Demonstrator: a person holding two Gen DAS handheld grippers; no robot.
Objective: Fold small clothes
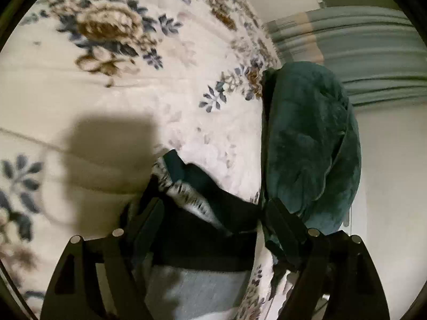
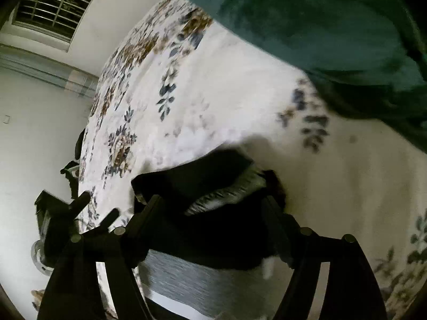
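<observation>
Both hand-held grippers, left (image 1: 210, 208) and right (image 2: 213, 202), straddle the dark garment (image 2: 202, 176), fingers spread.

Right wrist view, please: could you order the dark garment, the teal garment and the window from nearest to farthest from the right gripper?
From the right gripper:
1. Dark garment, between the fingers.
2. Teal garment, upper right on the floral bedspread.
3. Window, far upper left.

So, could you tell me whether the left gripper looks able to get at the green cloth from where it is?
Probably yes: the green cloth lies on the bedspread just ahead of the left gripper, beside one finger, but the dark garment sits between its fingers.
</observation>
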